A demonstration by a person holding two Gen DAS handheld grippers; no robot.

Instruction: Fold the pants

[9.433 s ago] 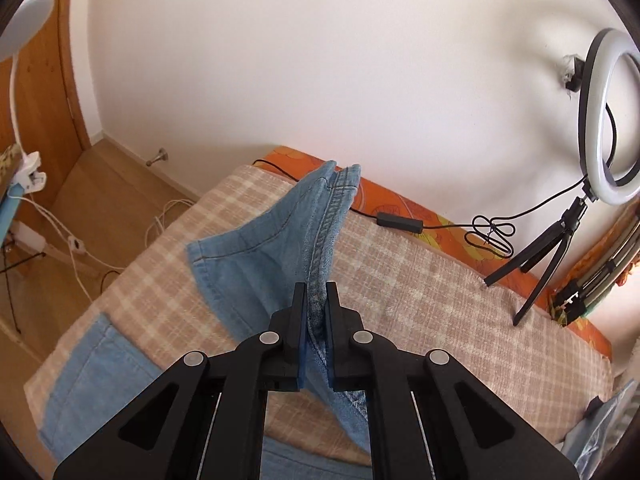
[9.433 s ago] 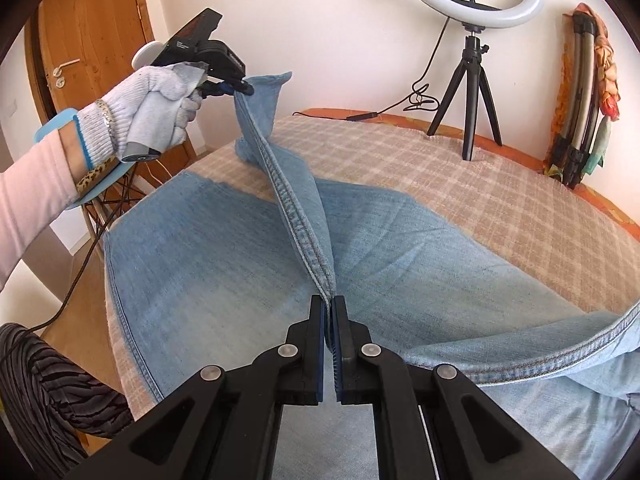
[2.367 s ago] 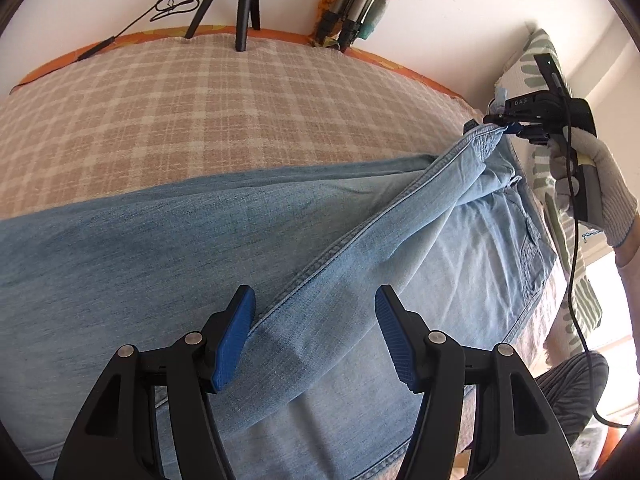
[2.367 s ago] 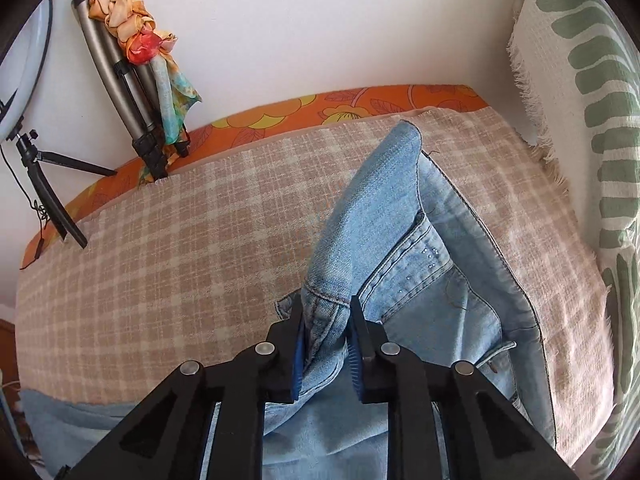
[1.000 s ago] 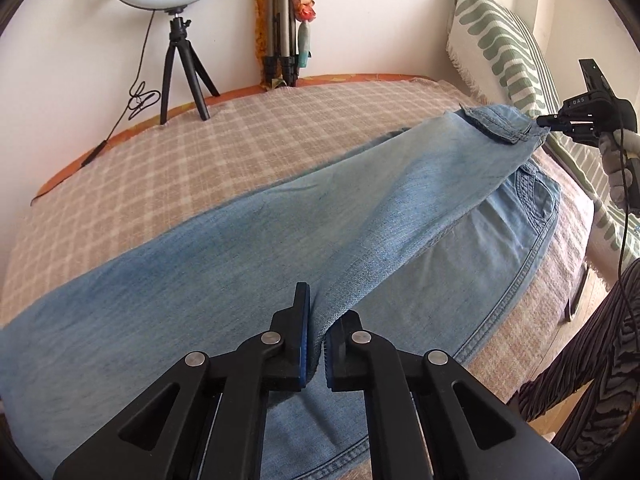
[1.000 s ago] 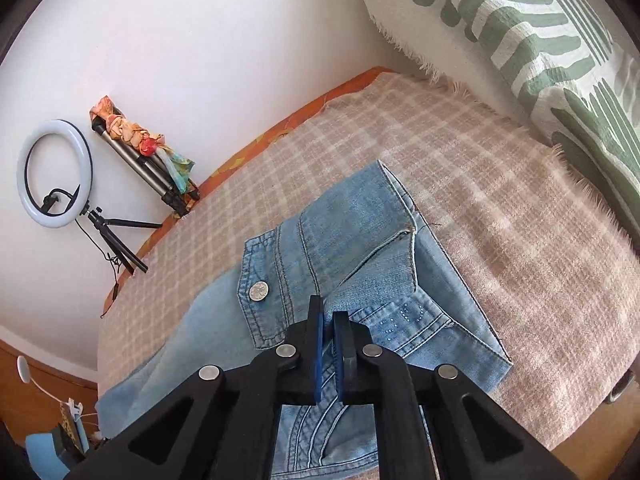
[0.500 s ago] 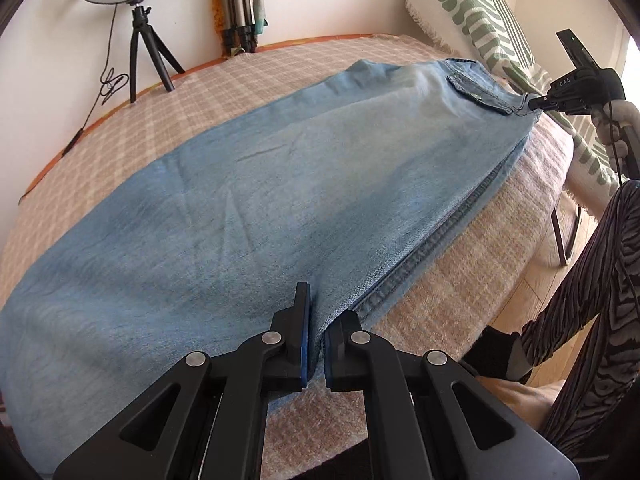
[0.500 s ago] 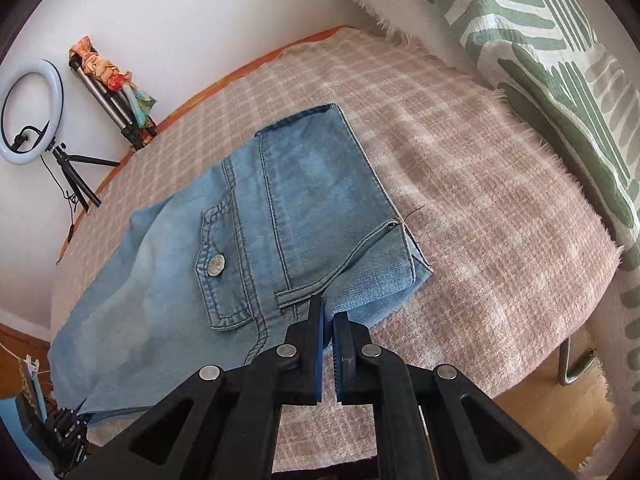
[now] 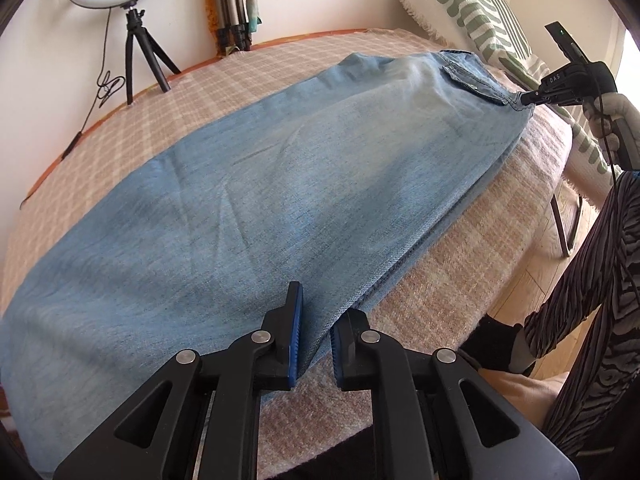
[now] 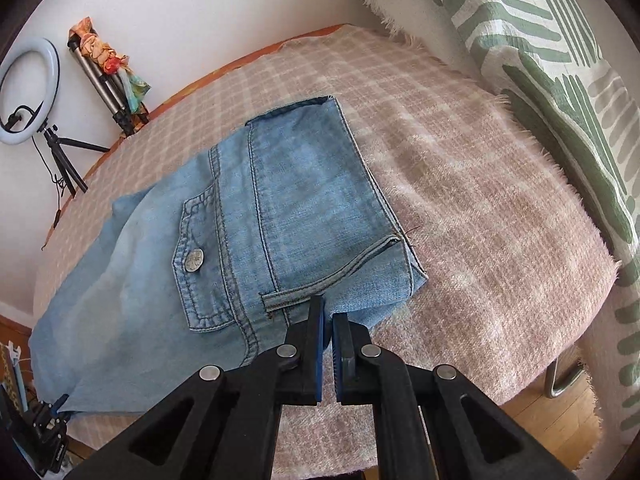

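The jeans (image 9: 280, 184) lie folded lengthwise, one leg over the other, flat on a checked blanket (image 9: 460, 272) that covers the bed, running from the waistband (image 10: 316, 208) near the green-patterned cushion (image 10: 560, 92) down to the leg ends at the far side. The left gripper (image 9: 316, 332) points steeply down at the near long edge of the jeans, about halfway along the leg; its jaws are opening, and the doubled denim edge still sits in the gap between the blue pads (image 9: 295, 336) without being pressed. The right gripper (image 10: 327, 344) also tilts steeply down, at the near corner of the waistband just below the belt loop (image 10: 328, 276) — its jaws are clamped together on the denim hem there. From the left camera the right gripper shows as a small black tool at the waistband corner, held in a white-gloved hand (image 9: 612, 120), with a cable hanging from it. A ring light on a small tripod (image 9: 132, 20) stands at the far edge of the bed by the wall, and the person's striped trouser leg (image 9: 592, 292) shows beside the bed.
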